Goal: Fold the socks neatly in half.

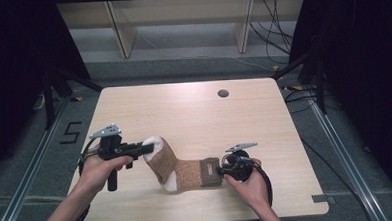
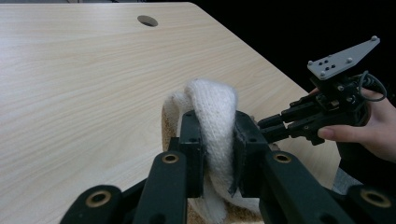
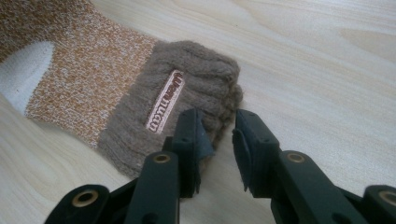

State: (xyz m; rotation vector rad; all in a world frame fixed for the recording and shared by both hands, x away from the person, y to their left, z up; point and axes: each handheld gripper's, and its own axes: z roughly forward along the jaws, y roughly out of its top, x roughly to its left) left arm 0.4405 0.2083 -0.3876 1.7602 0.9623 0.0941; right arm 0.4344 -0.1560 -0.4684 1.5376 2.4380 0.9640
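So my left gripper (image 2: pixel 218 154) is pinching the sock (image 1: pixel 179 167)'s white toe, near the table (image 1: pixel 194 115)'s front edge. Right gripper (image 3: pixel 219 140) sits at the cuff with a gap showing between its pads. If I pull now, I reckon the cuff just slips free.

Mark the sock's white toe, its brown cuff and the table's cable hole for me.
white toe (image 2: pixel 212 112), left gripper view, on the knit fold between the jaws.
brown cuff (image 3: pixel 196 79), right gripper view, on the ribbed band beside the label.
cable hole (image 1: pixel 223 93), high view, on its dark centre.

A brown sock (image 1: pixel 184 170) (white-toed) lies on the wooden table (image 1: pixel 194 115).
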